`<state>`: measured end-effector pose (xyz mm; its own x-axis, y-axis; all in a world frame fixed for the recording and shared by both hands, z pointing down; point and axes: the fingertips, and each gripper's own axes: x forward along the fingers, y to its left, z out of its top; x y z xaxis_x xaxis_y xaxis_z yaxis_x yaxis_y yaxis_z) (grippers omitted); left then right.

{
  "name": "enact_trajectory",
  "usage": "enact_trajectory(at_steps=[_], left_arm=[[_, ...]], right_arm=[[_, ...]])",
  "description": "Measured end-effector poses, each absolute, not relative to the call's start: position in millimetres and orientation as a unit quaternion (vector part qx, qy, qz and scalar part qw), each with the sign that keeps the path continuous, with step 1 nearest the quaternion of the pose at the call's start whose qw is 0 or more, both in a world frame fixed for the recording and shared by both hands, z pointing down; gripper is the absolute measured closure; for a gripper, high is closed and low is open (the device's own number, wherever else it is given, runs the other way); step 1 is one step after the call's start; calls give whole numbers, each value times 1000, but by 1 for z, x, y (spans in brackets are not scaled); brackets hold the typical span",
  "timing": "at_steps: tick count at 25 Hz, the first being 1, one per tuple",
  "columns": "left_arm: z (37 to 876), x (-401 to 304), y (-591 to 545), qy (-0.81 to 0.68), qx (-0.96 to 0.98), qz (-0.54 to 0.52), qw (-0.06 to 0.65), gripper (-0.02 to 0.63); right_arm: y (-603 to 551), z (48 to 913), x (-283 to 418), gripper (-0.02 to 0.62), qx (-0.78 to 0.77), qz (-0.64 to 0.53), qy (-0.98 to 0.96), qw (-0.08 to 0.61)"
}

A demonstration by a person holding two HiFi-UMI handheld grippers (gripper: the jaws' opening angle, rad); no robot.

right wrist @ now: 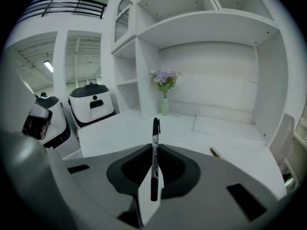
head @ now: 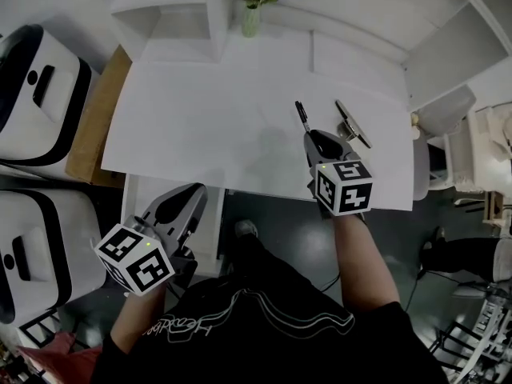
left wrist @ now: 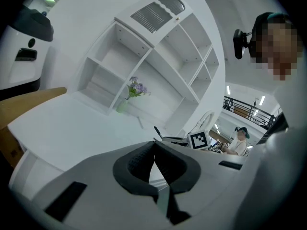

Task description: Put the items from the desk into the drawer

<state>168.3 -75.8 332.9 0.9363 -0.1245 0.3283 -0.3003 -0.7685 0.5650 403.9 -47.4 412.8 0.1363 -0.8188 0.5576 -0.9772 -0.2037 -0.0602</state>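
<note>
The white desk [head: 200, 126] is nearly bare. Off its front edge hangs the left gripper [head: 194, 192], jaws pressed together on nothing. The right gripper [head: 315, 141] is clenched on a black pen [right wrist: 154, 143] above the desk's right part. The pen looks light, stiff and smooth-barrelled, so it may pivot; gripping mid-barrel seems best. A slim clip-like item [head: 352, 123] lies just beyond.

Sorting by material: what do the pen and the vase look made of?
The pen looks plastic: smooth black barrel with white print and a clipped cap. The vase is pale green and smooth, so glass or glazed ceramic; I can't tell which.
</note>
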Motion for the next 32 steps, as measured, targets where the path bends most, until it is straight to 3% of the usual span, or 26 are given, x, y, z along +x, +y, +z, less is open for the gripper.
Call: enact_trajectory(at_steps=[16,32], left_arm=[[307,41,-28,-175,928,94,316,586],[338,-80,-54,-286,887,76,354,586]], right_arm=[[-14,347,203,531,626,205,-746,102],[-73,411,34,531,471,222,-834,183]])
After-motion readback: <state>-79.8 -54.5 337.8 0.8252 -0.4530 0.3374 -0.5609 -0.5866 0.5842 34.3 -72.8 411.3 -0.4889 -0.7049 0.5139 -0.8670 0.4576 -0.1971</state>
